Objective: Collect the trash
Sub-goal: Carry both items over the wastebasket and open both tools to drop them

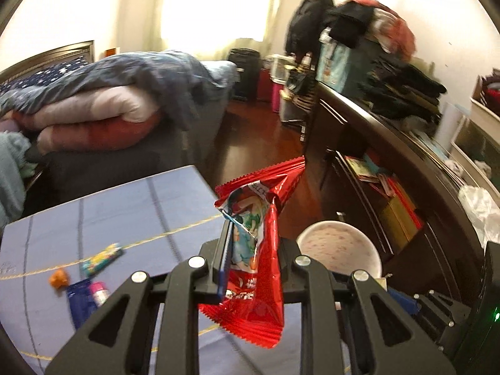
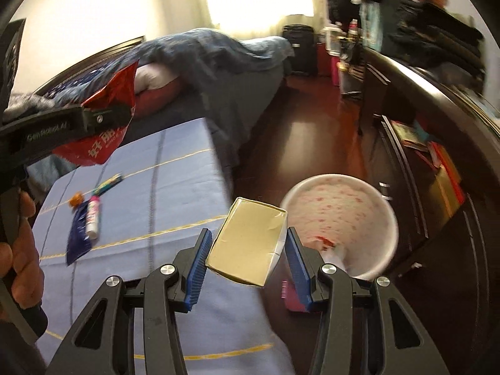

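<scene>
My left gripper point(image 1: 250, 237) is shut on a crumpled red snack wrapper point(image 1: 262, 268), held up past the right edge of the blue-covered table point(image 1: 131, 206). In the right wrist view the same wrapper point(image 2: 103, 147) shows at upper left in the left gripper point(image 2: 106, 118). My right gripper point(image 2: 248, 234) is shut on a pale yellow carton point(image 2: 247, 243), its blue pads point(image 2: 198, 262) pressing both sides. A white bin with pink dots point(image 2: 350, 206) stands on the floor just right of the carton, also the bin point(image 1: 343, 243). On the table lie a blue packet point(image 2: 78, 237), a pink-white tube point(image 2: 92, 218), an orange scrap point(image 2: 76, 200) and a colourful stick wrapper point(image 2: 107, 184).
A bed point(image 1: 125, 103) with piled bedding lies beyond the table. A dark dresser point(image 1: 390, 156) loaded with clothes runs along the right. Dark wooden floor point(image 2: 312, 131) lies between them. A small pink thing point(image 2: 293, 300) sits on the floor by the bin. A hand point(image 2: 22, 250) holds the left gripper's handle.
</scene>
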`<state>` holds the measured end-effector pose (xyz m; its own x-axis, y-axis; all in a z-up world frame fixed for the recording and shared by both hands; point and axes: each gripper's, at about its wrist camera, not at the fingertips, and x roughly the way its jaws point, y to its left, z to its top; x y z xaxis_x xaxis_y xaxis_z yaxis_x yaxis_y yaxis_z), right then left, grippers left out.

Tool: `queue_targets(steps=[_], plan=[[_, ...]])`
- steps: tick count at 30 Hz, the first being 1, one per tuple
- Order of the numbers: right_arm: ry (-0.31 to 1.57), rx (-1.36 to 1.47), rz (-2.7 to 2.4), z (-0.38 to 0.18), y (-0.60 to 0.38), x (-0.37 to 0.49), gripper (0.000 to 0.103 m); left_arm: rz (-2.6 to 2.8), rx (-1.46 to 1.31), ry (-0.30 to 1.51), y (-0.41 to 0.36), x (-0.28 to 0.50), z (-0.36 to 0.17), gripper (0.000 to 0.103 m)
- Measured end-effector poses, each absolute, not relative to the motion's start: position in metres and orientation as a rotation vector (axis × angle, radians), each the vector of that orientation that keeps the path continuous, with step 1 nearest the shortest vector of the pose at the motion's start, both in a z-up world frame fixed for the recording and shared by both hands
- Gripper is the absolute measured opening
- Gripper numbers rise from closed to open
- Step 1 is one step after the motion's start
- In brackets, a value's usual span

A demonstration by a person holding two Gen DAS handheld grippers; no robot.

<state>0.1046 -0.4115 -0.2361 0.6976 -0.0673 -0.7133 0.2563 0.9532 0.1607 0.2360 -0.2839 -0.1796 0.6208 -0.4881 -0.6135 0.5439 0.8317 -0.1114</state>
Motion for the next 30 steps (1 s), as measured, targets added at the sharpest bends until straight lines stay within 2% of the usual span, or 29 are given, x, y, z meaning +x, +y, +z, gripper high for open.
queue_targets(steps=[12,21,24,27,29,30], plan=[[0.776,0.339,-0.371,-0.256,-0.497,0.092,0.048,-0.728,0.155,0.729,-0.374,0.239,-0.201,0.022],[0.816,0.358,-0.443,-0.289,-0.538,0.105,0.048,-0.836,0.187,0.829,-0.446,0.253,-0.241,0.025],[0.835,0.351,-0.449,-0.303,-0.545,0.116,0.048,-0.868,0.185,0.886,-0.468,0.260,-0.263,0.034],[0.846,0.338,-0.458,-0.316,-0.550,0.127,0.049,-0.899,0.172,0.919,-0.481,0.266,-0.280,0.047],[0.857,0.316,-0.475,-0.323,-0.552,0.132,0.049,-0.894,0.162,0.917,-0.483,0.270,-0.285,0.066],[0.866,0.309,-0.484,-0.327,-0.552,0.133,0.051,-0.893,0.153,0.915,-0.482,0.272,-0.285,0.067]])
